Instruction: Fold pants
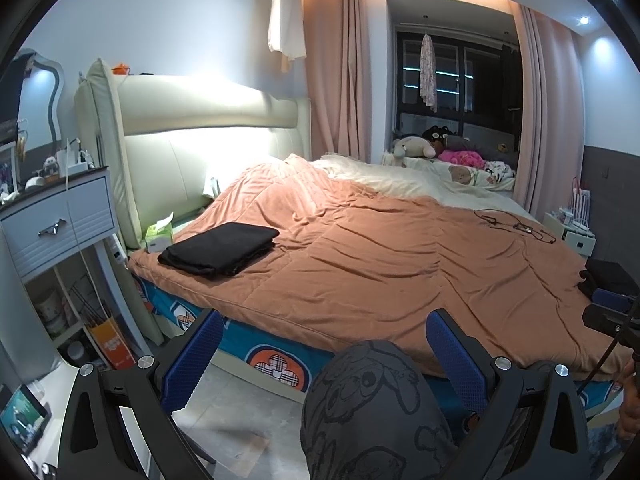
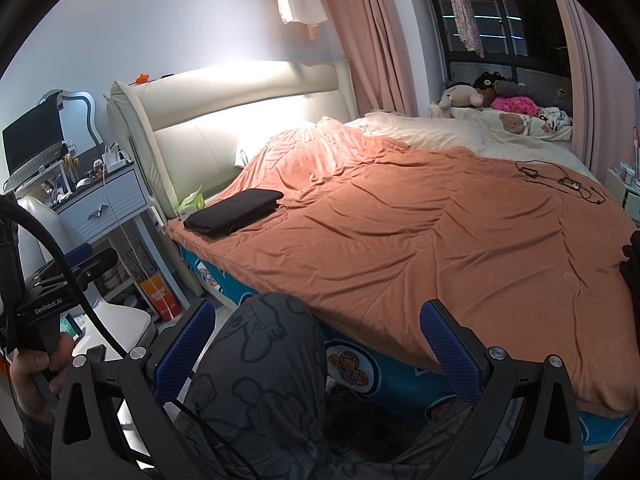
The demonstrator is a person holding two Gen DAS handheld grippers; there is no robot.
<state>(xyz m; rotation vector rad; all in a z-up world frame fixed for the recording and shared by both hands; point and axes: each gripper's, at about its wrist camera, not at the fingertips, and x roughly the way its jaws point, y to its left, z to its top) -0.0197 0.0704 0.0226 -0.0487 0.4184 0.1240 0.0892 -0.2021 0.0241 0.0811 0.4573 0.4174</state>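
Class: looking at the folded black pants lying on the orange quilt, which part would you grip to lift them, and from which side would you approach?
Grip the folded black pants at the near stacked edge, coming in low from the bed's front side. The layers show there, so one pinch could catch them all.

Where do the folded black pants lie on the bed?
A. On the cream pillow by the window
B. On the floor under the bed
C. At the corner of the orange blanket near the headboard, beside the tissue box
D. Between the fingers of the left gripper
C: the folded black pants rest flat on the orange blanket, next to the tissue box by the headboard.
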